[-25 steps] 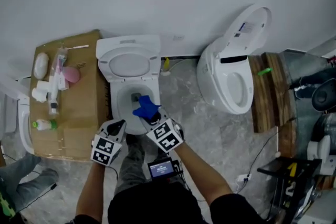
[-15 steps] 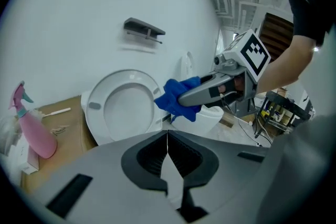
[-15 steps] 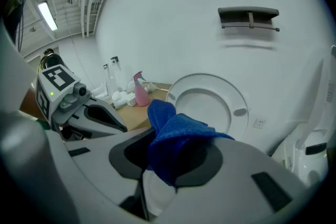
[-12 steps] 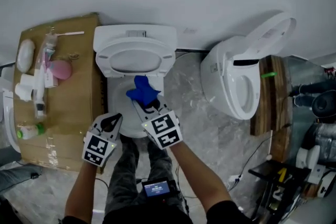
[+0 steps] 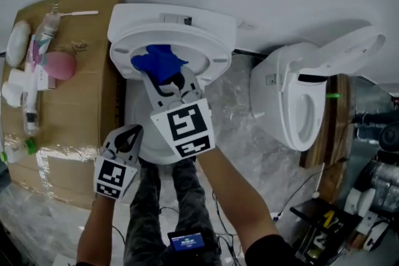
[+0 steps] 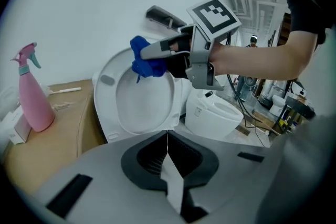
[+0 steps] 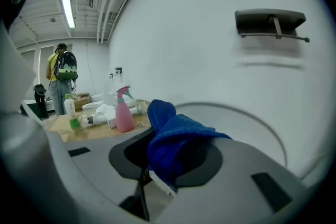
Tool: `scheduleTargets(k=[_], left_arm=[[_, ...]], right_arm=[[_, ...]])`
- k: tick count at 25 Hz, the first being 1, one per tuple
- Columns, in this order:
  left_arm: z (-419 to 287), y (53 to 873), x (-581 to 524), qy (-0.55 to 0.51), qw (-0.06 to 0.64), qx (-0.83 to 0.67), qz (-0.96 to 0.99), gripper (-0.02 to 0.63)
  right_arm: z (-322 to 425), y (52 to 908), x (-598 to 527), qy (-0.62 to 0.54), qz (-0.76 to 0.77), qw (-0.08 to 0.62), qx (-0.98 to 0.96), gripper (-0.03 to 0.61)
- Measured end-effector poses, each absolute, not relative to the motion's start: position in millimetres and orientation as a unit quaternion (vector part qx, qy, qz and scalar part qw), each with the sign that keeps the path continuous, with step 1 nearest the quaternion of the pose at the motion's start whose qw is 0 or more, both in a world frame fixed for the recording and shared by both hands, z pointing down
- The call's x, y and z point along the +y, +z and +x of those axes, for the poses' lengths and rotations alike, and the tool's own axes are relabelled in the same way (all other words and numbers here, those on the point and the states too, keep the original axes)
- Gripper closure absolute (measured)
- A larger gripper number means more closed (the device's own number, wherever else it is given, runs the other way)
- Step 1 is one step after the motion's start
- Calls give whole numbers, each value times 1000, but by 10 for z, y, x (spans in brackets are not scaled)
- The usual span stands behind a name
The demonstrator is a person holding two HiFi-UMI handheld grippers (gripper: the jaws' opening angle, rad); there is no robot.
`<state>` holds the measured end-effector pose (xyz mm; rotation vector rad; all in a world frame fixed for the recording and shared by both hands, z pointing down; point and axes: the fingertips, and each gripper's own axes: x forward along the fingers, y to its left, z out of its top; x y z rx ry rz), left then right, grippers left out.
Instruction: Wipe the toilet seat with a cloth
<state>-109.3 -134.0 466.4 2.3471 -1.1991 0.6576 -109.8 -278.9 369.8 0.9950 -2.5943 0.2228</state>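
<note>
Right hand-held gripper [image 5: 162,76] clamps blue cloth [image 5: 157,61] at raised toilet seat [image 5: 215,47] rim; left hand-held gripper [image 5: 133,131] closed, empty, well clear.

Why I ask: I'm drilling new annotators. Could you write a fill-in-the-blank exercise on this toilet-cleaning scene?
1. The right claw is shut on a ____ cloth.
2. The left claw is ____ and holds nothing.
3. The spray bottle standing on the cardboard is ____.
Missing words: blue; shut; pink.
</note>
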Motion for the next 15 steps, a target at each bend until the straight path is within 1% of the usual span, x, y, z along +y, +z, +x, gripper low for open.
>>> scheduleTargets(k=[7,15], left_arm=[[-1322,4669,-1751,197,217,-484,825,603],[-1681,4496,-2252,158,216,-536,801,603]], right_arm=[[-1292,3675,-3146,79,368,165,-912,466],[-1569,3818,-3142,75,360,196,-909,466]])
